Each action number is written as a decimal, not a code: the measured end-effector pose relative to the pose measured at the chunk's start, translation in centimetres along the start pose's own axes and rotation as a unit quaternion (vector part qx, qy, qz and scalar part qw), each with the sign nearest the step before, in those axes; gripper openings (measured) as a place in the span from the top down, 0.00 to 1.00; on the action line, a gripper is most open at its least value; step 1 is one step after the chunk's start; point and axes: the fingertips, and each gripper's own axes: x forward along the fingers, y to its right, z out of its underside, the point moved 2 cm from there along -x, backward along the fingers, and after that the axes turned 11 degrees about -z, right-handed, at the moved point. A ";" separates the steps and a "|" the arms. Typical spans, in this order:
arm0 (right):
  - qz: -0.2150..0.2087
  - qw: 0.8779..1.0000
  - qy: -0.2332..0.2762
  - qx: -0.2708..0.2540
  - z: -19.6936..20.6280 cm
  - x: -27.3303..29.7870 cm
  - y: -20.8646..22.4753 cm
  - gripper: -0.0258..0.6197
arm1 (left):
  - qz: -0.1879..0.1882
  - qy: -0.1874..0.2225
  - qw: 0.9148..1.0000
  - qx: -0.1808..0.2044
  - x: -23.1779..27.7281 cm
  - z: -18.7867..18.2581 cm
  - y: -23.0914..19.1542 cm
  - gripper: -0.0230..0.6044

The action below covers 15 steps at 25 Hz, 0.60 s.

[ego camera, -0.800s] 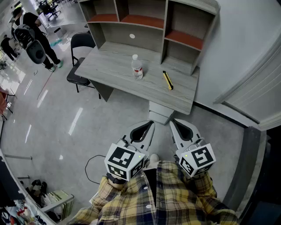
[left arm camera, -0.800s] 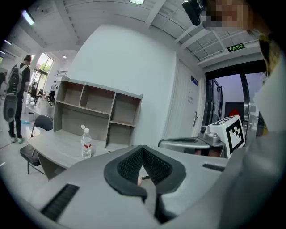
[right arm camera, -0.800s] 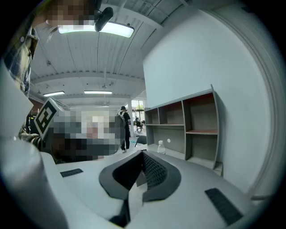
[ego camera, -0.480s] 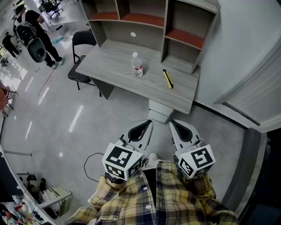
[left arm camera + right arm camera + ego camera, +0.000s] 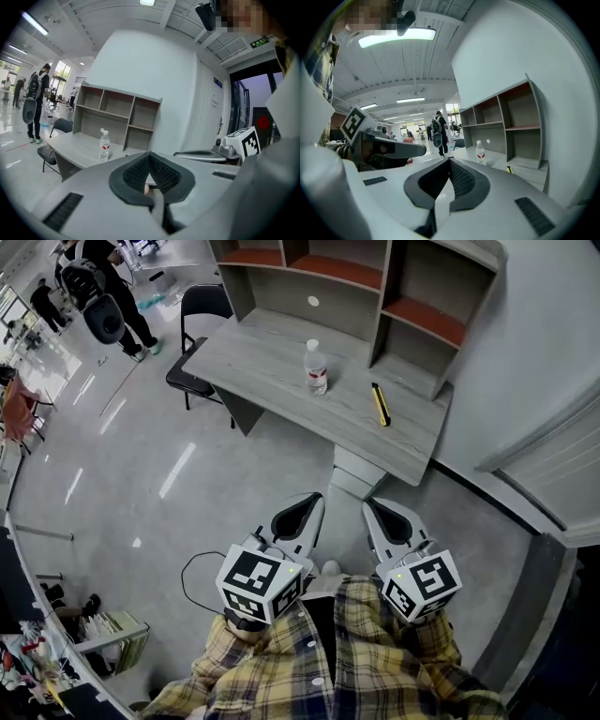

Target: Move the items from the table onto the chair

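A clear water bottle with a red label stands upright in the middle of the grey table. A yellow utility knife lies to its right. A black folding chair stands at the table's left end. My left gripper and right gripper are held side by side close to my body, well short of the table, both shut and empty. The left gripper view shows the bottle and chair beyond the shut left gripper. Beyond the shut right gripper is the bottle.
A shelf unit with orange-brown boards sits on the table's back edge. A grey pedestal stands under the table's near side. A black cable lies on the glossy floor. A person with a backpack stands far left. A wall runs on the right.
The head view has shifted, so the table and chair sit a little further right and higher in the picture. Both grippers stay shut near my body.
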 end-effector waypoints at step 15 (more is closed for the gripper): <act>0.007 0.999 -0.033 0.024 0.1 11.8 4.7 0.93 | -0.003 -0.001 1.000 -0.017 7.8 -2.8 -12.1 0.96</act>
